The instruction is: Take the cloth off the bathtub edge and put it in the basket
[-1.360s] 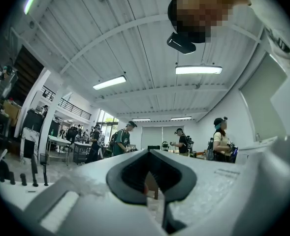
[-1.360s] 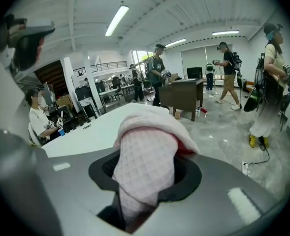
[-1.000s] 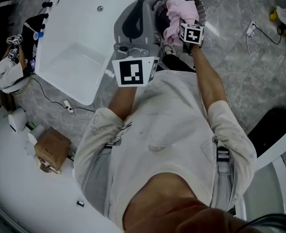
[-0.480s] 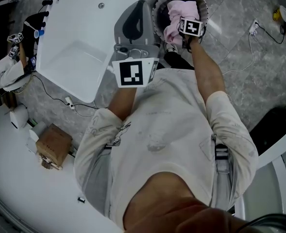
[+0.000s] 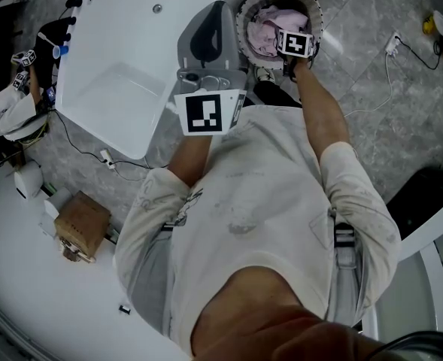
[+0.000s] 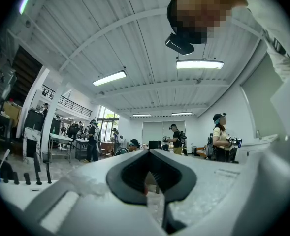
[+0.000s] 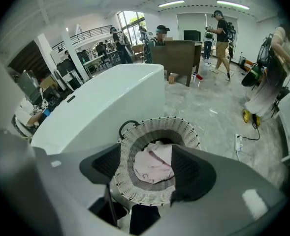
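Pink cloth (image 7: 152, 165) lies crumpled at the bottom of the woven white basket (image 7: 159, 126), straight below the right gripper (image 7: 151, 178). That gripper's jaws are opening over the basket's mouth, with the dark pads to either side of the cloth and not pressing on it. A white bathtub (image 7: 98, 107) stands beyond its left jaw, just beside the basket. The left gripper (image 6: 152, 176) is held to the left of the right one, its jaws pressed together with nothing between them.
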